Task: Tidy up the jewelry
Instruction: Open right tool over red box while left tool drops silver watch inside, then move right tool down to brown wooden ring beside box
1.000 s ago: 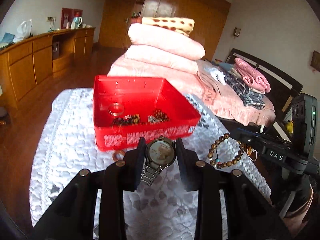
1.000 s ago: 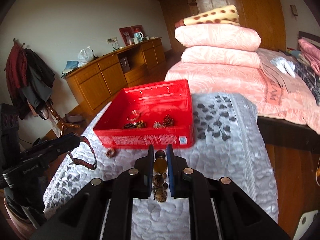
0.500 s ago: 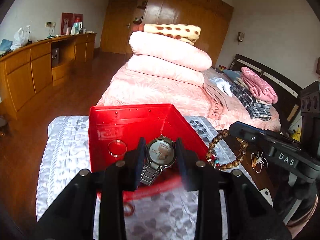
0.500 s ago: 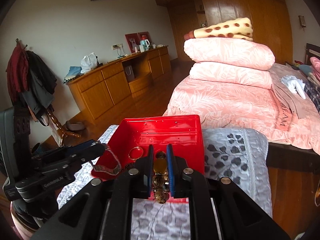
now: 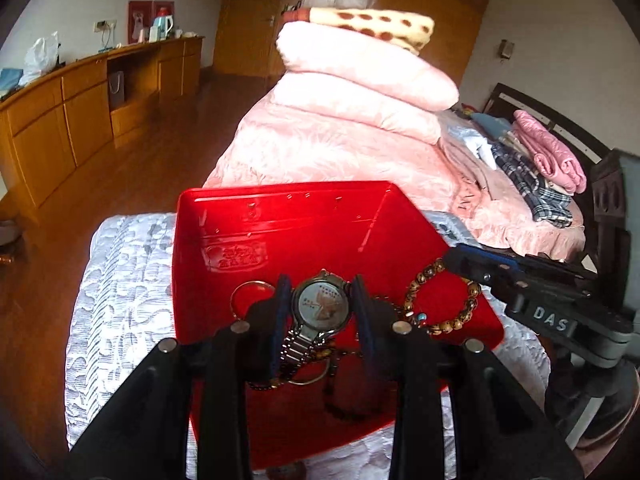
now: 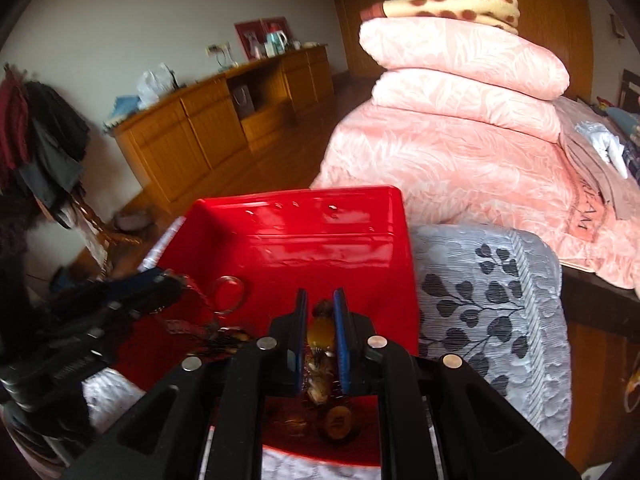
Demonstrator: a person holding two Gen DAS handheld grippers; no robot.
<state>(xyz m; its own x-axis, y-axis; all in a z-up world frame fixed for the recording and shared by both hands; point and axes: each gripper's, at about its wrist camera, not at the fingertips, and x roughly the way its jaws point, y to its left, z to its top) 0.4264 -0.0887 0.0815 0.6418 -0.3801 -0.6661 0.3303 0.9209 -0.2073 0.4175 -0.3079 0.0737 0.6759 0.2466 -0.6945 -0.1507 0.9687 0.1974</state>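
A red plastic box stands on a quilted grey cover. My left gripper is over the inside of the box, shut on a silver watch whose metal band hangs down. My right gripper is also above the box, shut on a brown bead bracelet. In the left wrist view the bracelet dangles as a loop from the right gripper's tips. A silver ring and dark chains lie on the box floor, partly hidden by my fingers.
The grey quilted cover ends close behind the box, with wooden floor to the left. Behind it is a pink bed with stacked pillows. A wooden cabinet lines the left wall. Clothes hang on a rack.
Both grippers have moved forward from in front of the red box to above its inside, carrying the watch and the bracelet. The box now fills the lower middle of both views.
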